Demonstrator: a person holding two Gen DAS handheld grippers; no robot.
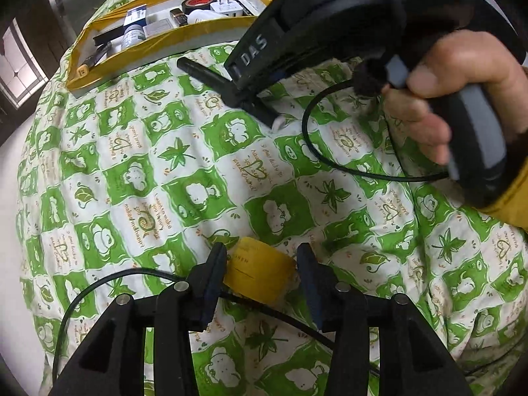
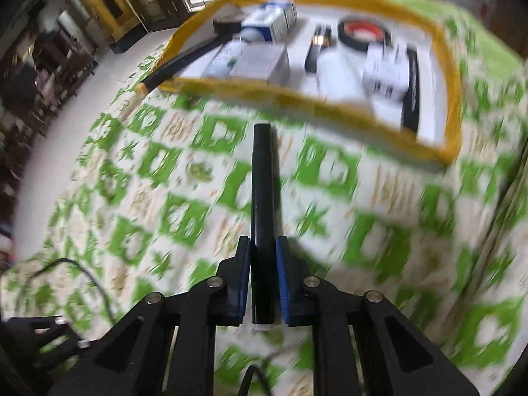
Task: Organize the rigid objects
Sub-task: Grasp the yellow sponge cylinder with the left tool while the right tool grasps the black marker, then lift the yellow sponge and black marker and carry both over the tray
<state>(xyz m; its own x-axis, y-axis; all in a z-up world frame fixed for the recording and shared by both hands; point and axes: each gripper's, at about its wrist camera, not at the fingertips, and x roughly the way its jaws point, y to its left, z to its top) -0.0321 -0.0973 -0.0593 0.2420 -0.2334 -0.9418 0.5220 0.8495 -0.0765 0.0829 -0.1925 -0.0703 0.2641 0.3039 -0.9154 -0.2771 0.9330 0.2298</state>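
Right gripper [image 2: 262,257] clamped tight on a black pen [image 2: 262,194], pads squeezing it from both sides, tip pointing toward the yellow-edged tray [image 2: 455,76]. Held just above the green and white cloth [image 1: 204,171]. "DAS" in pale letters on the right gripper's side in the left wrist view; person's hand [image 1: 439,99] wrapped round its handle. Left gripper [image 1: 262,264] with jaws apart around a yellow roll [image 1: 260,272], a gap on the right side. Tiny writing on the roll, too small to read. In the tray: black tape with red middle [image 1: 198,1], white plug [image 1: 227,8], boxes with unreadable labels.
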